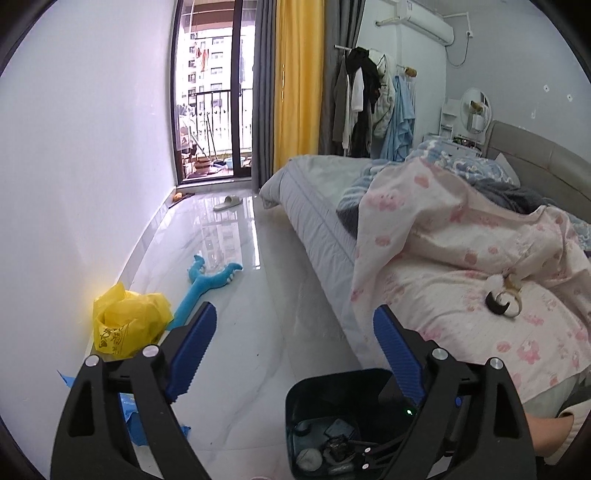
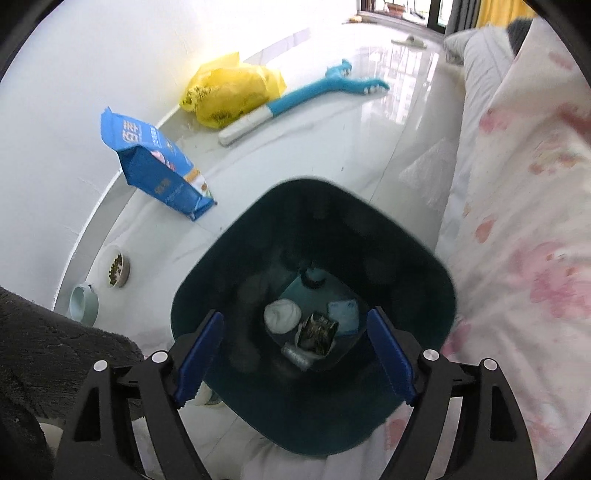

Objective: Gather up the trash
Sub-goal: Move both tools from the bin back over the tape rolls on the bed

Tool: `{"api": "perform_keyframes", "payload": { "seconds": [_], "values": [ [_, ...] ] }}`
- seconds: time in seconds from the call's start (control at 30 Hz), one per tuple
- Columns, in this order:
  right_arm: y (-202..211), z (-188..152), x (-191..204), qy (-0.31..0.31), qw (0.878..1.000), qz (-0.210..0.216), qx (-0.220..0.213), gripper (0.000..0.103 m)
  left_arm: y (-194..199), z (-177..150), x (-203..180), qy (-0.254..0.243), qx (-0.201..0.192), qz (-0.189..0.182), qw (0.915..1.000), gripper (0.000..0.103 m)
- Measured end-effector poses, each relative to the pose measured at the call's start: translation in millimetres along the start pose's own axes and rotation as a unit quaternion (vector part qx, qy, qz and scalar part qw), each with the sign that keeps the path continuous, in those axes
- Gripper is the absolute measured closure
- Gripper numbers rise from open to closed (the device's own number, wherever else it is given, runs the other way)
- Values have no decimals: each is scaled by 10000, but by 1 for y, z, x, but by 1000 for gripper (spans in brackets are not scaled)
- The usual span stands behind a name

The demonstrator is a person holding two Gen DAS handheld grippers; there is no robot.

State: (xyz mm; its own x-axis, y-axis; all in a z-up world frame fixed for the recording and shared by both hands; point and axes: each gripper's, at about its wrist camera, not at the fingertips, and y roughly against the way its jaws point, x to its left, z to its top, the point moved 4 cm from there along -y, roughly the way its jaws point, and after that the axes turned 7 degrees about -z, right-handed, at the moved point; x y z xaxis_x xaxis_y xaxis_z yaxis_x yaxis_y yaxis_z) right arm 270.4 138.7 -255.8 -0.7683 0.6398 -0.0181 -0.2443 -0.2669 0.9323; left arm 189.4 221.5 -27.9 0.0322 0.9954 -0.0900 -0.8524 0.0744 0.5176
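Fingers of both the left gripper [image 1: 293, 334] and right gripper [image 2: 295, 339] stood apart, empty; the right hung over the dark teal bin [image 2: 417, 266] holding crumpled trash [image 2: 317, 332].

Location: home bedroom. Indicators: bed [image 1: 314, 206] with pink-patterned quilt [image 1: 461, 258], clothes rack [image 1: 369, 99] holding garments, wall-mounted air conditioner [image 1: 417, 26], yellow curtain [image 1: 297, 85], balcony door [image 1: 214, 92], slipper [image 1: 227, 202] on glossy tiled floor [image 1: 258, 295].
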Motion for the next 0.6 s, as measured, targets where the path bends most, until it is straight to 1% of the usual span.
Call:
{"api": "perform_keyframes", "payload": {
  "seconds": [0.2,0.33,0.6],
  "values": [
    [35,7,-11,22,9982,-171,-583,22,3,15,-10,58,-165,5,9998,14],
    [61,8,-24,-32,9946,-227,-1009,22,1,24,-21,91,-231,-50,9997,13],
    [106,2,-60,-258,9849,-344,-1676,22,-11,32,-51,15,-218,-164,9996,12]
  ]
}}
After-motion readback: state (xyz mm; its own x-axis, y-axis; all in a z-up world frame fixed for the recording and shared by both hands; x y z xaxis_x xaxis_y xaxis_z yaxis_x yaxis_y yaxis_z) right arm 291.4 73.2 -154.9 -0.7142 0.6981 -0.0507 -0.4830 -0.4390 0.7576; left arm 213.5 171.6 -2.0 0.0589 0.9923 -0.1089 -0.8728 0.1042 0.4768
